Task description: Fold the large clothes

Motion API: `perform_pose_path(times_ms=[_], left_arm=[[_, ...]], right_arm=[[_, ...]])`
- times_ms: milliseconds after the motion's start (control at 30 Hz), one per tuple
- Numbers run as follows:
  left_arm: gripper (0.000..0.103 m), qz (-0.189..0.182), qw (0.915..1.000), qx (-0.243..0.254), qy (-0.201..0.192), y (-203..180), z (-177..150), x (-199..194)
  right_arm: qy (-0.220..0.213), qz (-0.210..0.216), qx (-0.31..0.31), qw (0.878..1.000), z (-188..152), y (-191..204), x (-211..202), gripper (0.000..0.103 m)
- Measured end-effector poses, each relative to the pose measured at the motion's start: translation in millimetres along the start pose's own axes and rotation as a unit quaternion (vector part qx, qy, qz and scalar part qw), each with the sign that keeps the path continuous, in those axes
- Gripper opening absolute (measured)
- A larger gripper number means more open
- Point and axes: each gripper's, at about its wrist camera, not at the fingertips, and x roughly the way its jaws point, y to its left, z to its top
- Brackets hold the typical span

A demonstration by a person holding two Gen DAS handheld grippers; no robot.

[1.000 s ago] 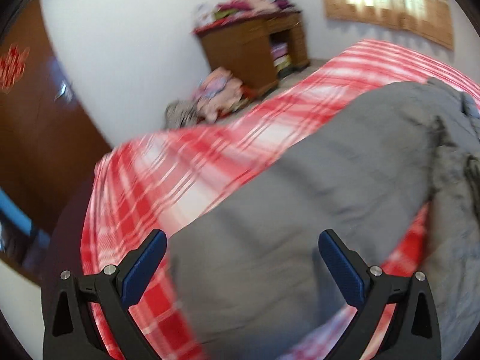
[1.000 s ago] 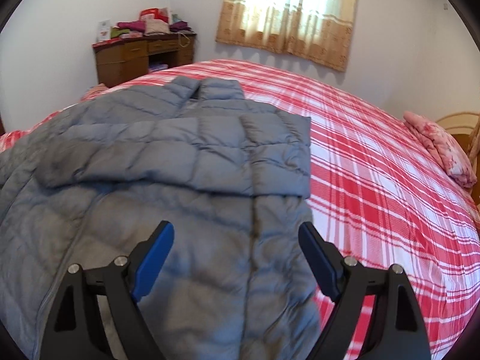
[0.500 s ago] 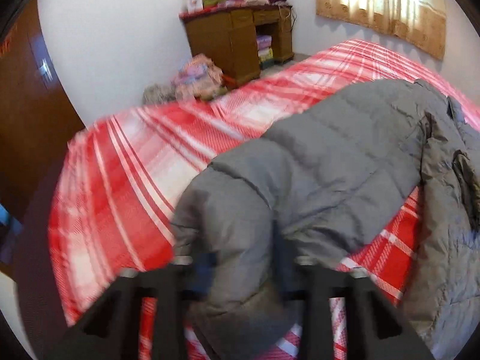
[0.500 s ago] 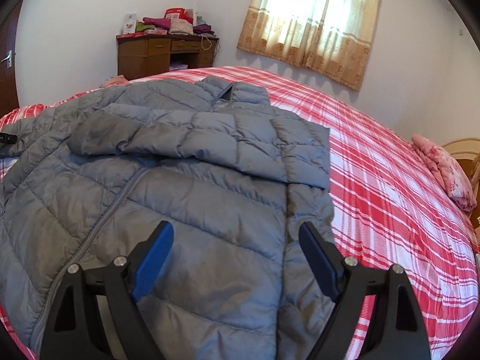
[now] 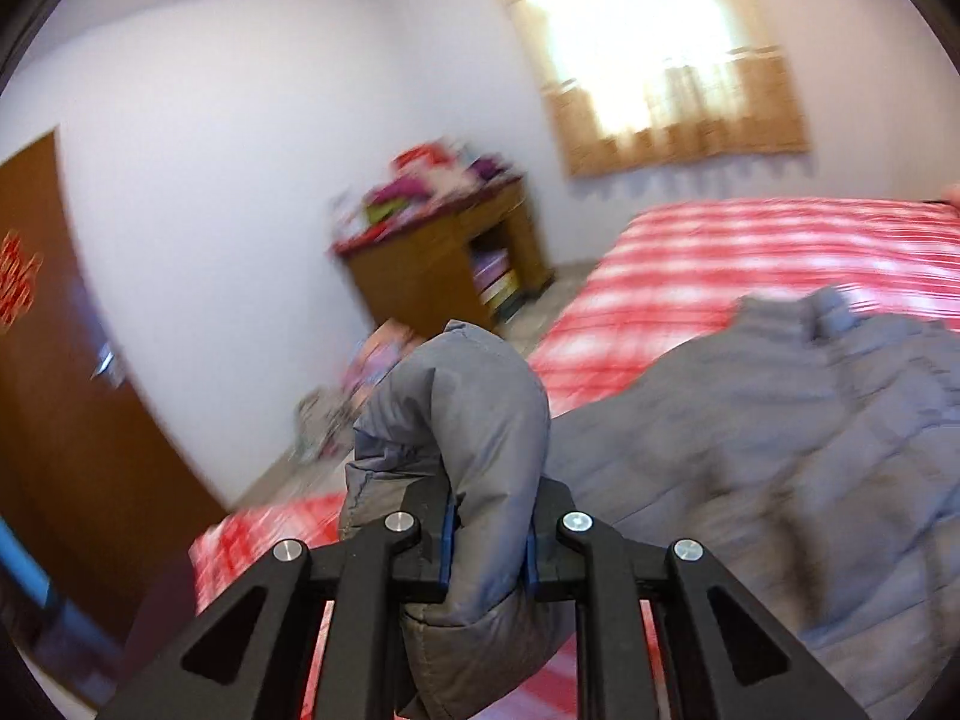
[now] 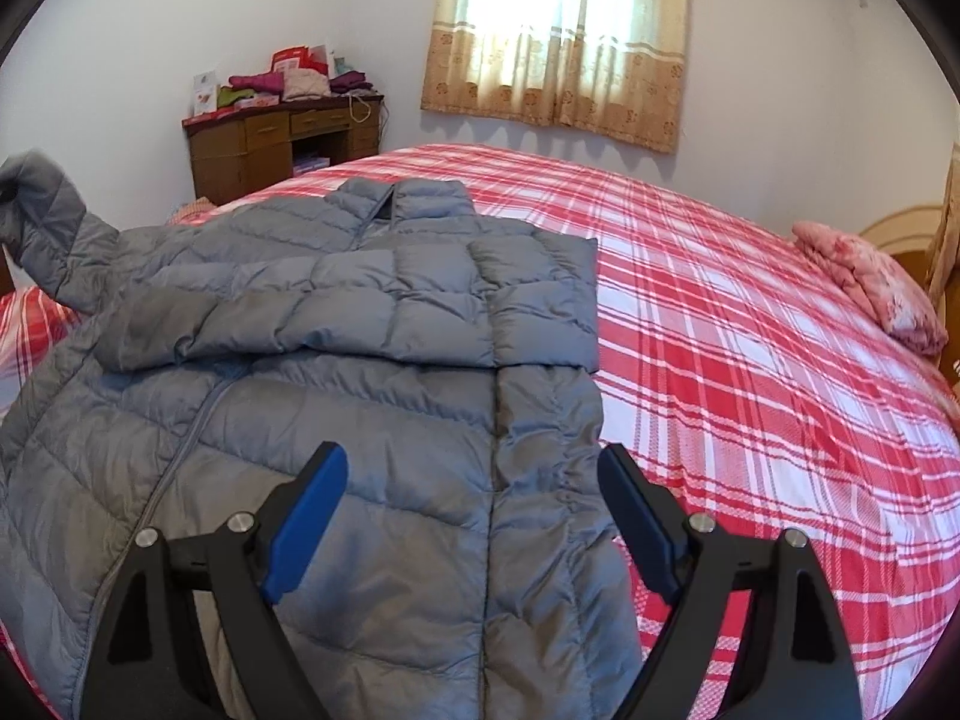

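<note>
A grey quilted puffer jacket (image 6: 360, 372) lies front up on the red plaid bed (image 6: 750, 360), one sleeve folded across its chest. The other sleeve (image 5: 474, 408) is lifted off the bed, and my left gripper (image 5: 486, 534) is closing on it, blue pads pressing the cuff end from both sides. That raised sleeve (image 6: 48, 228) also shows at the far left of the right wrist view. The jacket body (image 5: 780, 420) trails off to the right of it. My right gripper (image 6: 474, 510) hovers open over the jacket's lower right front with nothing between its fingers.
A brown desk (image 6: 282, 144) piled with clothes stands against the far wall, left of the curtained window (image 6: 558, 42). A pink pillow (image 6: 870, 282) lies at the bed's right end. Clothes lie heaped on the floor (image 5: 360, 378) near a brown door (image 5: 60, 390).
My left gripper went from open over the sleeve to closed on it, then rose with it and swung toward the jacket. The right gripper stayed open and nearly still.
</note>
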Motion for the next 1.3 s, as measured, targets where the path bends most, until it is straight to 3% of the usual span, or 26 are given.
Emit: perform_pose_path(times_ms=[167, 267, 300, 367, 433, 500, 633, 700, 800, 867, 967, 1067, 1133, 1167, 1200, 1267, 1300], left_arm=[[0.016, -0.064, 0.9967, 0.042, -0.028, -91.2, 21.6, -17.6], [0.017, -0.119, 0.9913, 0.052, -0.021, -148.4, 21.3, -22.5], [0.021, -0.135, 0.9894, 0.051, -0.017, -159.3, 21.5, -23.8], [0.04, -0.179, 0.9823, 0.055, 0.001, -189.6, 14.7, -28.4], [0.069, -0.195, 0.9789, 0.06, 0.001, -211.4, 11.2, -37.1], [0.077, -0.206, 0.9763, 0.061, -0.027, -219.6, 9.4, -53.7], [0.088, -0.22, 0.9718, 0.051, -0.068, -205.8, 9.0, -77.1], [0.096, -0.215, 0.9729, 0.037, -0.078, -186.8, 6.0, -77.9], [0.096, -0.159, 0.9848, 0.024, -0.067, -151.5, -6.0, -54.4], [0.096, -0.107, 0.9934, 0.021, -0.033, -131.6, -20.1, -24.6], [0.096, -0.051, 0.9979, 0.005, 0.041, -102.0, -43.3, 23.9], [0.096, 0.017, 0.9941, -0.006, 0.107, -79.4, -69.6, 67.5], [0.096, 0.025, 0.9909, -0.018, 0.131, -71.6, -82.7, 81.7], [0.096, 0.037, 0.9888, -0.017, 0.143, -70.4, -89.3, 88.3], [0.096, 0.041, 0.988, -0.014, 0.148, -72.4, -92.2, 91.8], [0.097, 0.048, 0.9874, -0.01, 0.15, -76.1, -99.3, 96.7], [0.097, 0.05, 0.987, -0.011, 0.153, -75.7, -102.1, 98.4]], right_arm=[[-0.002, -0.004, 0.011, 1.0, -0.6, -12.5, -3.3, 0.087], [0.007, -0.006, 0.02, 1.0, -1.6, -22.9, -1.2, 0.087], [0.011, -0.006, 0.022, 1.0, -1.6, -25.7, 0.1, 0.087], [0.022, -0.006, 0.029, 0.999, -1.3, -32.6, 3.3, 0.087], [0.027, -0.012, 0.031, 0.999, -0.5, -38.6, 5.9, 0.088], [0.035, -0.021, 0.033, 0.999, 1.7, -44.0, 8.9, 0.093], [0.049, -0.02, 0.048, 0.997, 7.7, -56.1, 12.5, 0.095], [0.051, -0.014, 0.059, 0.997, 13.0, -58.4, 12.5, 0.095], [0.051, 0.01, 0.076, 0.996, 26.6, -54.5, 11.2, 0.095], [0.048, 0.029, 0.084, 0.995, 37.9, -46.7, 10.9, 0.095], [0.053, 0.081, 0.091, 0.991, 61.7, -23.5, 19.5, 0.095], [0.065, 0.125, 0.091, 0.986, 77.0, 2.0, 35.1, 0.095], [0.091, 0.148, 0.093, 0.98, 81.2, 21.8, 56.7, 0.094], [0.107, 0.158, 0.098, 0.977, 80.3, 29.3, 69.3, 0.085], [0.131, 0.169, 0.105, 0.971, 77.4, 36.4, 83.8, 0.066], [0.163, 0.194, 0.113, 0.961, 70.2, 46.6, 103.8, 0.038], [0.163, 0.195, 0.114, 0.96, 67.6, 49.9, 106.9, 0.03]])
